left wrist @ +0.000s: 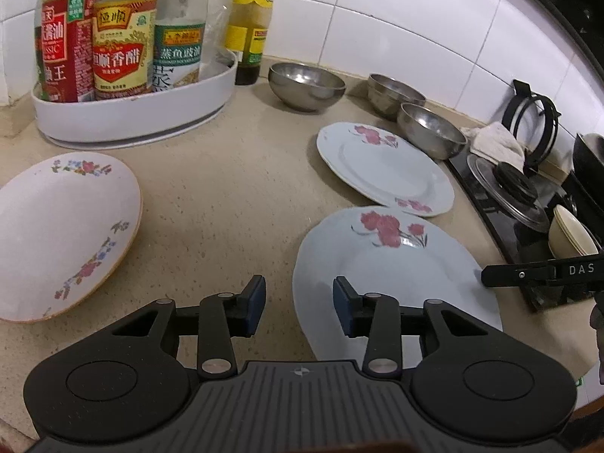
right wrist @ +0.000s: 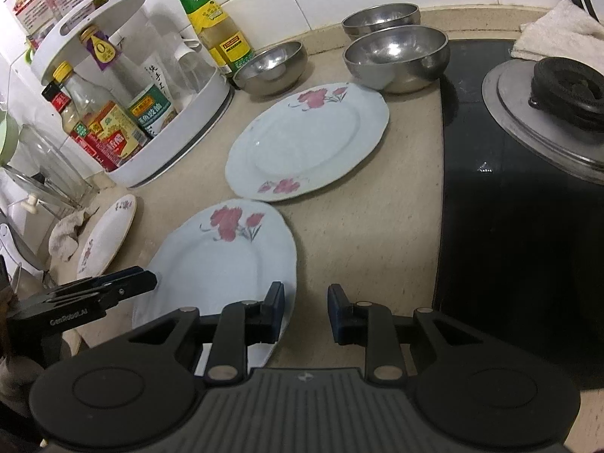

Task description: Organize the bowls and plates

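Observation:
Two pale blue plates with red flowers lie on the beige counter: a near plate and a far plate. A white floral plate lies to the left. Three steel bowls stand at the back, also in the right wrist view. My left gripper is open and empty over the near plate's left edge. My right gripper is open and empty over its right edge.
A white caddy of sauce bottles stands at the back left, with a green-capped bottle beside it. A black stove with a pot lid and a cloth lies on the right.

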Motion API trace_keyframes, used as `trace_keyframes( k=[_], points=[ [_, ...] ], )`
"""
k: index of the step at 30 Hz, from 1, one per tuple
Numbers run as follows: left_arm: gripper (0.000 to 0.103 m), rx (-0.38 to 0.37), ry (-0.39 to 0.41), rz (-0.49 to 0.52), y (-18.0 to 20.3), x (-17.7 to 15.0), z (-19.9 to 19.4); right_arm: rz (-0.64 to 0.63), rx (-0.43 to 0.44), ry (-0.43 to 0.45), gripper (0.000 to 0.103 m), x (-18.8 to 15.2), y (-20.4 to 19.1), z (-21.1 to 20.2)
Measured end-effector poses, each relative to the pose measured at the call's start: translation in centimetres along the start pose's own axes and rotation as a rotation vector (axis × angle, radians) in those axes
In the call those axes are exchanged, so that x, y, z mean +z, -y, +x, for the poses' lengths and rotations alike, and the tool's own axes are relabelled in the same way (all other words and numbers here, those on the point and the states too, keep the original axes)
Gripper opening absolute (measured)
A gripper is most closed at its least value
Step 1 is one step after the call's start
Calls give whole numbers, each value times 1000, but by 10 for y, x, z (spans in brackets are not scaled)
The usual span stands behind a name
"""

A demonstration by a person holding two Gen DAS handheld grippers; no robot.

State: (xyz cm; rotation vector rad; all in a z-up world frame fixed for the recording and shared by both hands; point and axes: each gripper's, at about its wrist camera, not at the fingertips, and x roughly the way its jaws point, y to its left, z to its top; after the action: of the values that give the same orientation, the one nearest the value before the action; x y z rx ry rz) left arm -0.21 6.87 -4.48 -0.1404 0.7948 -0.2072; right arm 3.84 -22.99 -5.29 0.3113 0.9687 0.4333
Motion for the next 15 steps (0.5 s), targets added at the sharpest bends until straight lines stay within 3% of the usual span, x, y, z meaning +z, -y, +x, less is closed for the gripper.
trace_keyframes(
  k=[10,15],
  points=[
    [65,83,49,-1,10,22,2,46,20,23,35,28,17,14],
    [72,91,79,53,20,39,9,58,34,62,50,43,22,16]
  ],
)
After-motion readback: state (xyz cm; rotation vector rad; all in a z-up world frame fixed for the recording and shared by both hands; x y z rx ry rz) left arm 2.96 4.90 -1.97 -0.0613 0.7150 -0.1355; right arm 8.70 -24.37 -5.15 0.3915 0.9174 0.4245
